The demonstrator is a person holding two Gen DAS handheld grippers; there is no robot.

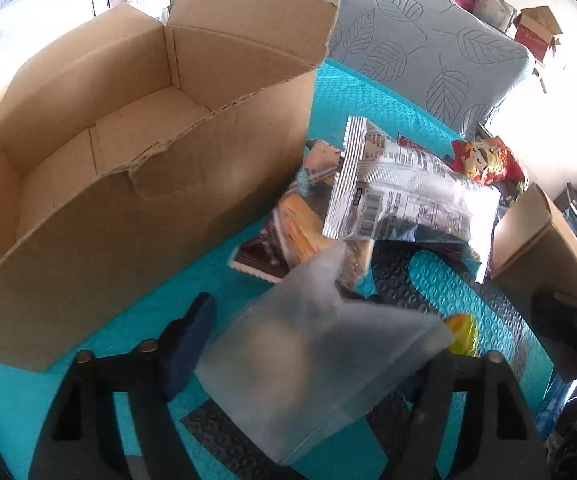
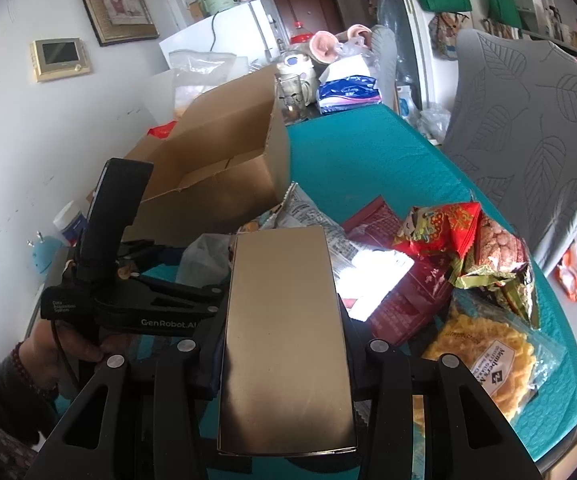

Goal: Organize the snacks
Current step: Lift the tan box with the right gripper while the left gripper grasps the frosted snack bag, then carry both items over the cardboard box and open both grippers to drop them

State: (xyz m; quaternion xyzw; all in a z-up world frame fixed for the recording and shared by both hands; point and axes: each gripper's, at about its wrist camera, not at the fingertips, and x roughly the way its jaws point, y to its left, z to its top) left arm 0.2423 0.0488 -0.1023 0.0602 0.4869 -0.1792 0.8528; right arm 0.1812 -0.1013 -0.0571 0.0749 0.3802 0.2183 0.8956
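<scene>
Left gripper (image 1: 312,360): a frosted, translucent plastic pouch (image 1: 316,364) sits between its jaws. The blue left pad (image 1: 192,344) stands just clear of the pouch's left edge; the right pad is hidden behind the pouch. Whether the pouch is pinched or merely lies between the jaws cannot be told. The pouch is soft and blurred, with its long axis running up the left wrist view, away from the camera and toward the snack pile.

Right gripper (image 2: 288,320): clenched on a smooth, flat-faced, rectangular cardboard box (image 2: 288,336). Its long axis runs forward along the fingers, tilted down toward the table.

Table cover (image 2: 352,160): teal, embossed, quilted. On it stands an open corrugated carton (image 1: 136,184), flaps up and torn along one rim. To the right of the carton lies the snack pile: a glossy silver foil packet (image 1: 408,196) on top, a crinkled red-and-gold bag (image 2: 460,240), and a clear bag of yellow crisps (image 2: 484,364).
</scene>
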